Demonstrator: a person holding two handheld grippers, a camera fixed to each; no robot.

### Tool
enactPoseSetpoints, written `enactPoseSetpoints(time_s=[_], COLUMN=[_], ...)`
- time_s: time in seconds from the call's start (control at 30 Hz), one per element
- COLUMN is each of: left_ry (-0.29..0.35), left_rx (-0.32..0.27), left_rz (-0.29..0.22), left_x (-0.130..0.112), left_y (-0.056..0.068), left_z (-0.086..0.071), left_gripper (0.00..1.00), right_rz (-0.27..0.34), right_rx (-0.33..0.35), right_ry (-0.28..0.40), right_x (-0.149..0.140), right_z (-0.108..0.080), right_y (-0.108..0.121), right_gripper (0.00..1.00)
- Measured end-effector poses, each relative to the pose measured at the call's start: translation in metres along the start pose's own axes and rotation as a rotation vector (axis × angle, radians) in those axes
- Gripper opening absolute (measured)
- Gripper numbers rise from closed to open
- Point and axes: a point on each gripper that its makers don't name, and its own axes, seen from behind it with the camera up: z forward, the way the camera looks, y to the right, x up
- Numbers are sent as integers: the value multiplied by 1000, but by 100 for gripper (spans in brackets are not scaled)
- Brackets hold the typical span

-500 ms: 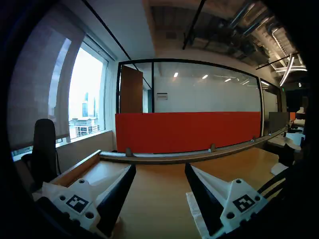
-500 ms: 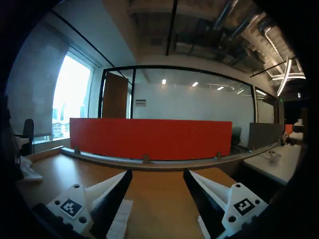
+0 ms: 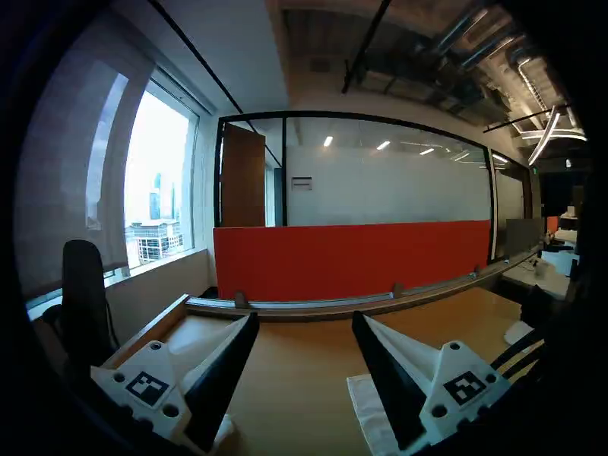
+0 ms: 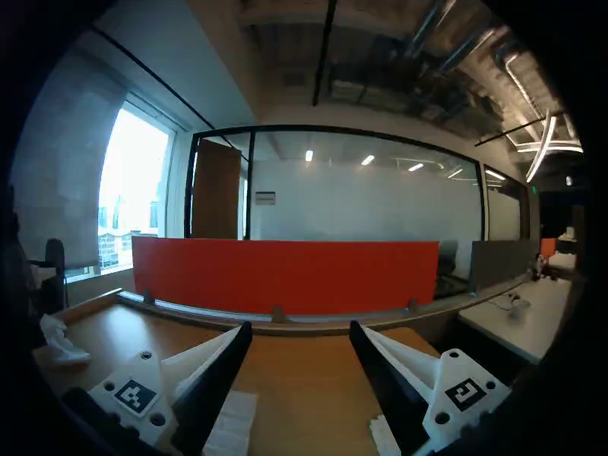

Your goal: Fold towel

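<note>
Smooth wood-look desk [image 3: 304,380], light satin sheen. Matt black plastic fingers [image 3: 220,372] with white matt plastic backs. White cloth towel [image 3: 363,403], soft, slightly rough weave. Flat matt red screen [image 3: 349,258], fabric-like. Glossy glass wall [image 3: 387,182] reflecting ceiling lights. Matt black chair [image 3: 83,289].

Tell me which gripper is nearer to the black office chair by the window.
Left. The chair looms large close beside the left gripper, on its left. Seen from the right gripper, it is small and far off at the left edge.
</note>
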Motion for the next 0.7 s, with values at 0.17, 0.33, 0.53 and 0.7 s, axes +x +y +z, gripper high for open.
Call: enactPoseSetpoints(time_s=[0.17, 0.33, 0.53, 0.7], left_ry=[-26, -65, -119, -154], left_rx=[-44, -108, -187, -265], left_rz=[12, 20, 53, 95], left_x=[1, -6, -19, -29], left_y=[8, 20, 34, 46], left_z=[-1, -2, -6, -9], left_gripper=[91, 91, 91, 91], right_rz=[-13, -52, -118, -151], right_rx=[30, 104, 231, 332], right_ry=[-26, -66, -131, -186], right_x=[4, -1, -17, -33], right_z=[-2, -3, -8, -14], right_y=[-6, -22, -52, -74], right_gripper=[99, 99, 99, 100])
